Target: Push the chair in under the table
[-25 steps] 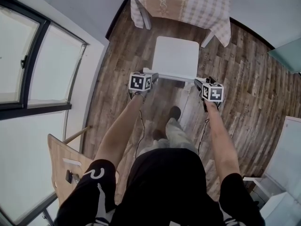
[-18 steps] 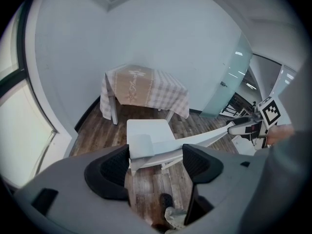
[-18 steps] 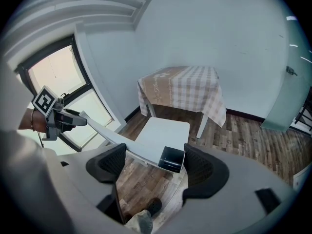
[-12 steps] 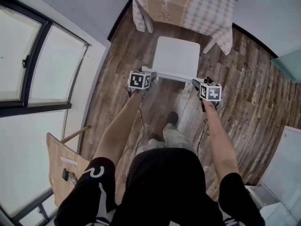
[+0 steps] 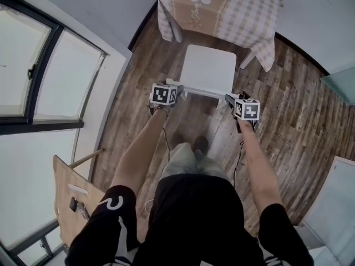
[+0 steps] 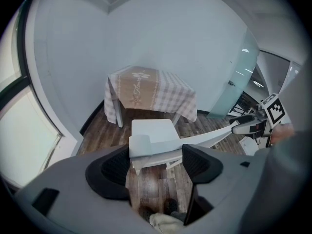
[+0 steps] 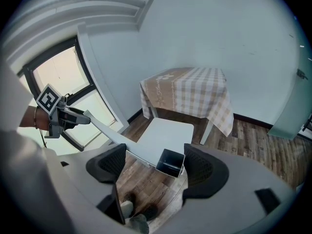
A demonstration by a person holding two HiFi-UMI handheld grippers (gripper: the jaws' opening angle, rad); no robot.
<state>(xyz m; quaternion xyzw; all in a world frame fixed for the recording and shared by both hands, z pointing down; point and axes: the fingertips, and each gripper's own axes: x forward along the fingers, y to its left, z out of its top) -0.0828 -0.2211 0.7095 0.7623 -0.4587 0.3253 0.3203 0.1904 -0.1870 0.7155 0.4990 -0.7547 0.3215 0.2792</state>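
A white chair (image 5: 208,68) stands on the wood floor with its seat facing the table (image 5: 222,4), which is covered by a checked cloth with a flower print. The seat's far edge is close to the cloth's hem. My left gripper (image 5: 176,87) is at the left end of the chair's top back rail, and my right gripper (image 5: 230,98) is at the right end. In the left gripper view the rail end (image 6: 140,145) lies between wide-apart jaws. The right gripper view shows the same thing: the dark rail end (image 7: 170,162) sits between open jaws with gaps beside it.
A large window (image 5: 33,65) fills the left wall. A wooden board (image 5: 72,195) leans at lower left. A teal glass panel (image 5: 339,79) and white furniture (image 5: 333,204) are on the right. The person's feet (image 5: 198,144) are just behind the chair.
The chair and both grippers have moved forward toward the table. The person has stepped after them, and the table now sits lower and nearer in the head view.
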